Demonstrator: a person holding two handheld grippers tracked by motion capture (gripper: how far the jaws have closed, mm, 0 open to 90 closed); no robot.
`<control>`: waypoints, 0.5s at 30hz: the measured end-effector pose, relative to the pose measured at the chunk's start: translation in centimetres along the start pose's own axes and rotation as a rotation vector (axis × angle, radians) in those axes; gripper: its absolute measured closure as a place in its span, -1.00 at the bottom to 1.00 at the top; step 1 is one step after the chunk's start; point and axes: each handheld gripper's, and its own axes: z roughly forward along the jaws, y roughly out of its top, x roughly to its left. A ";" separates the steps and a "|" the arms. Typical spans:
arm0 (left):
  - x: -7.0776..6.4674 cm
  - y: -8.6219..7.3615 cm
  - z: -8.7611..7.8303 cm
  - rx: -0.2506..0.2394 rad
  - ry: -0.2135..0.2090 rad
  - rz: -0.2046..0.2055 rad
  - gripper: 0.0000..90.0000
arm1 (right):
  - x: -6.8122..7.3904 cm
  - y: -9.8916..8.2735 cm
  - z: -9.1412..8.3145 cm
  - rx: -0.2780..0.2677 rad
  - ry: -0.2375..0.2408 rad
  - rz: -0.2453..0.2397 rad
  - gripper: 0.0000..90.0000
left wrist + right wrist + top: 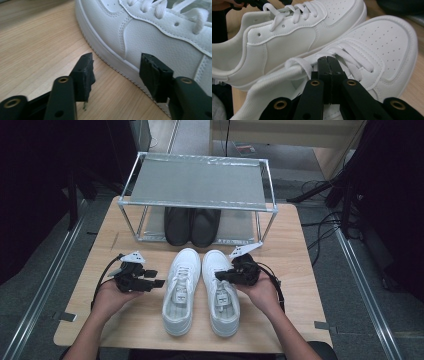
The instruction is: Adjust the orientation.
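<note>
Two white lace-up sneakers stand side by side, toes away from me, on the wooden table [295,250]. In the high view my left gripper [159,283] lies level just left of the left sneaker [181,290]. Its jaws stand open [116,72], facing that sneaker's side wall [155,42], with nothing between them. My right gripper [218,276] reaches in from the right over the right sneaker [221,295]. Its jaws are shut [328,60], tips just above the laces and tongue of the right sneaker [382,47]. The left sneaker [287,45] lies beyond.
A metal-framed shoe rack [197,182] with a grey mesh top stands at the far edge of the table. A pair of black shoes [192,226] sits on its lower shelf, close behind the sneakers' toes. Bare wood lies to the left and right of the sneakers.
</note>
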 end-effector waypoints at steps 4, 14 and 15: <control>-0.2 0.1 0.1 0.013 -0.029 -0.015 0.40 | -0.1 -0.1 -1.2 -0.054 -0.031 -0.002 1.00; -0.7 0.0 1.0 0.065 -0.107 -0.009 0.76 | -1.3 -2.7 -4.2 -0.073 -0.086 0.055 1.00; -0.7 0.0 1.1 0.063 -0.104 -0.005 0.77 | -1.2 -2.8 -4.5 -0.076 -0.086 0.054 1.00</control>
